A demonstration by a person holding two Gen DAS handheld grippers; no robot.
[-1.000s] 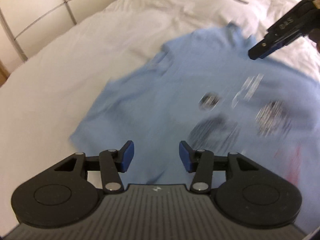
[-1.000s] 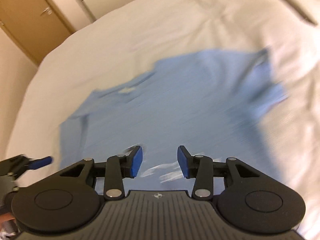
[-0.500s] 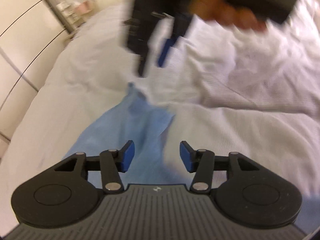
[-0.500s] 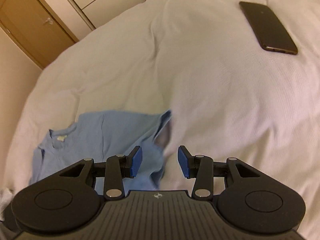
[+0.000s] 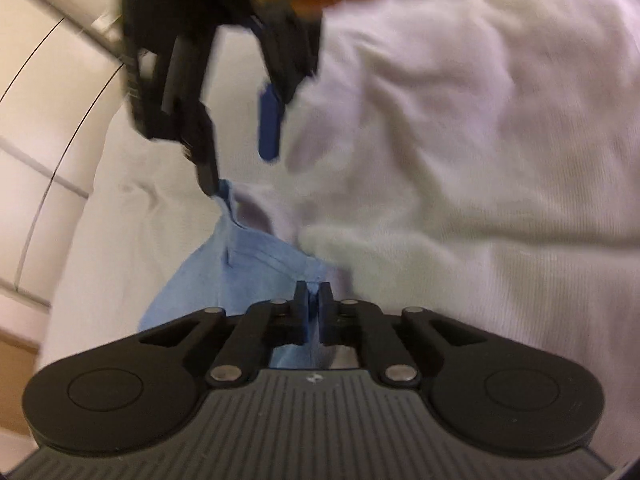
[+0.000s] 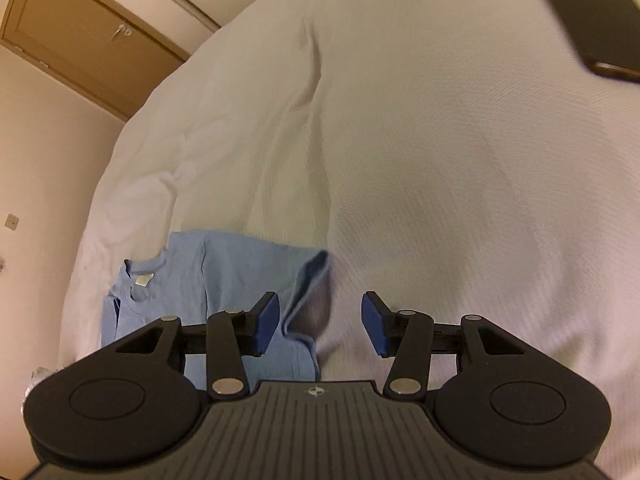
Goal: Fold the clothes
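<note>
Shirt (image 6: 240, 272): one, blue. Grippers: left gripper (image 5: 314, 308) clamps it.

My right hand-held gripper (image 6: 319, 322) hangs over the white bed (image 6: 440, 184), its jaws opening, pads clear of the cloth. A raised fold of the light blue shirt (image 6: 240, 276) lies between them. A dark phone (image 6: 592, 12) lies at the far right.

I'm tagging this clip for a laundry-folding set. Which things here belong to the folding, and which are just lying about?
Part of the job:
- blue T-shirt
- left gripper, shut on its hem
- right gripper, opening over the edge

Lying about:
- dark phone on the white bedding
</note>
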